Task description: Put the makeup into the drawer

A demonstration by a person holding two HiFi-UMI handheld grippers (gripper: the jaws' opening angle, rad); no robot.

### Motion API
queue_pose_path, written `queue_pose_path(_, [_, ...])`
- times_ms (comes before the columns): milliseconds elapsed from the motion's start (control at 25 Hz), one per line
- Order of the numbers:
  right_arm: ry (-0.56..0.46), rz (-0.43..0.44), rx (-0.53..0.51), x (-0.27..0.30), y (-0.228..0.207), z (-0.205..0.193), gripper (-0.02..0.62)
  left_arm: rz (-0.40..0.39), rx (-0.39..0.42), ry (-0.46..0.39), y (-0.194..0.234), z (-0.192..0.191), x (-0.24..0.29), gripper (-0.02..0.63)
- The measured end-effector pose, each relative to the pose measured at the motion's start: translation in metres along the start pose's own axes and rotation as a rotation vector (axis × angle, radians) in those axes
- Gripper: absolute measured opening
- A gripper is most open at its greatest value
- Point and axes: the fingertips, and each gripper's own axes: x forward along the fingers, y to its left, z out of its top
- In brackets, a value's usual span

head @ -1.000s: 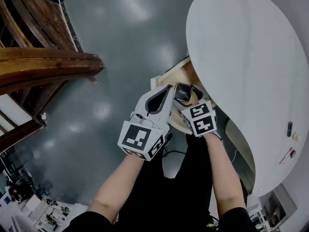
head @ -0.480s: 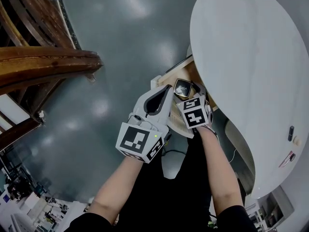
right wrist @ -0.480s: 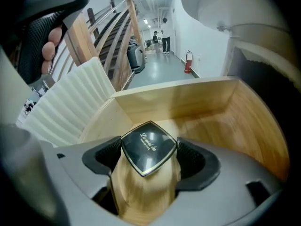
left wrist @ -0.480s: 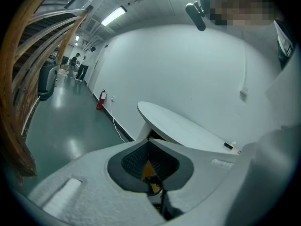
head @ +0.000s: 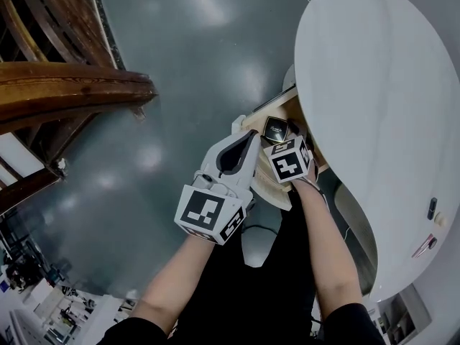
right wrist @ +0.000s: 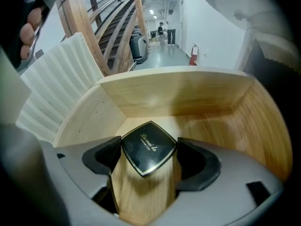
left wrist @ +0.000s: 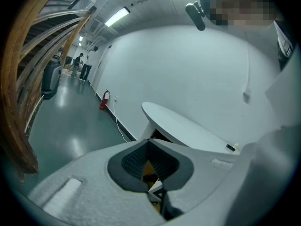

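Right gripper point(right wrist: 149, 161) fingers clamp the black compact point(right wrist: 148, 144) corner-forward, already inside the open drawer point(right wrist: 207, 95), whose floor lies directly beneath. Left gripper point(left wrist: 151, 168) sits alongside, pinched together, holding nothing.

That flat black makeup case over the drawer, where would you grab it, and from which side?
I'd say across its thin rim, at two opposite corners, coming from above. The makeup case is flat and square, so its edges fit between two jaws, as the right gripper has it over the drawer.
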Motion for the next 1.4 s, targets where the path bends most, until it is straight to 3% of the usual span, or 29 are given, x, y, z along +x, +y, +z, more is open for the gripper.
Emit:
queue_pose_path(480, [-0.022,0.035,0.016,-0.039,0.02,0.004,0.37,0.012,-0.02,0.036,-0.008,0.001,-0.012,0.006])
queue_pose_path(520, [-0.031,0.042,0.014,-0.048,0.025,0.006,0.351,0.011,-0.02,0.04,-0.011,0.002,-0.015,0.006])
queue_pose_path(680, [-0.086,0.029,0.019,-0.088,0.039,0.014,0.131,0.005,-0.016,0.05,-0.021,0.01,-0.027,0.007])
queue_pose_path(840, [-0.154,-0.003,0.043,-0.131,0.044,0.026,0.04,-0.016,0.004,0.051,-0.036,0.024,-0.041,0.006])
queue_pose_path(1400, [-0.48,-0.081,0.182,-0.309,0.037,0.082,0.015,-0.119,0.1,0.027,-0.118,0.09,-0.089,0.006])
